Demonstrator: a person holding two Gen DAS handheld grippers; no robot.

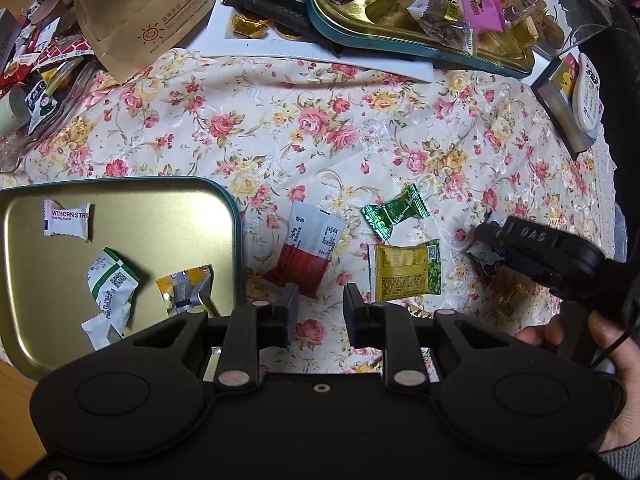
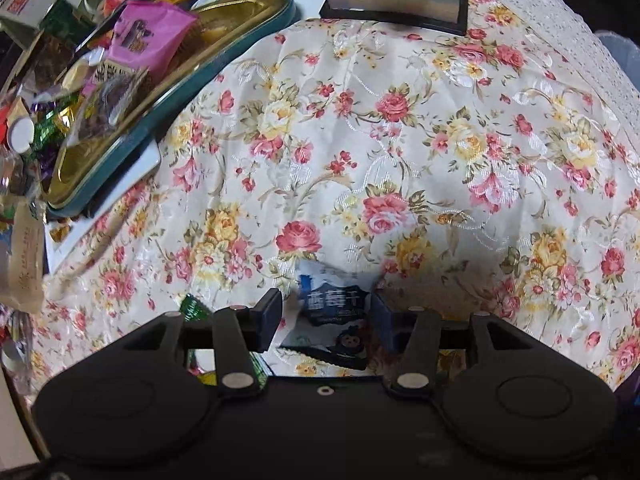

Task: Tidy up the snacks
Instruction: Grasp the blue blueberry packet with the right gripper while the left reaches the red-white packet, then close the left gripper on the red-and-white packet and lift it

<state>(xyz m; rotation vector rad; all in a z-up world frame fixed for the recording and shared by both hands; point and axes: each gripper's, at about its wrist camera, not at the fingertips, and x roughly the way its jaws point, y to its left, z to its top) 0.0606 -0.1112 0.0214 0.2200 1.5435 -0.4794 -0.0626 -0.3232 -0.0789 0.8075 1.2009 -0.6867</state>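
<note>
My right gripper points down at a dark blue snack packet that lies flat on the flowery tablecloth. The packet sits between my 2 fingers, but there is a gap on each side and the pads do not press it. Its long way runs from near me to far from me in the right wrist view, and it is tipped a little.

My left gripper hangs over the cloth, half open, with nothing in it. Just in front of it lie 3 more snacks: a red and white packet, tilted, a yellow and green packet, almost square to me, and a green candy with twisted ends, tilted.

To the left is a gold tin lid with 3 wrapped snacks in it. Its right edge is near the red and white packet.

Far off sits a full gold tray with a green rim. Between it and the loose snacks is a wide bare patch of cloth. The lace edge of the cloth is on the right.
</note>
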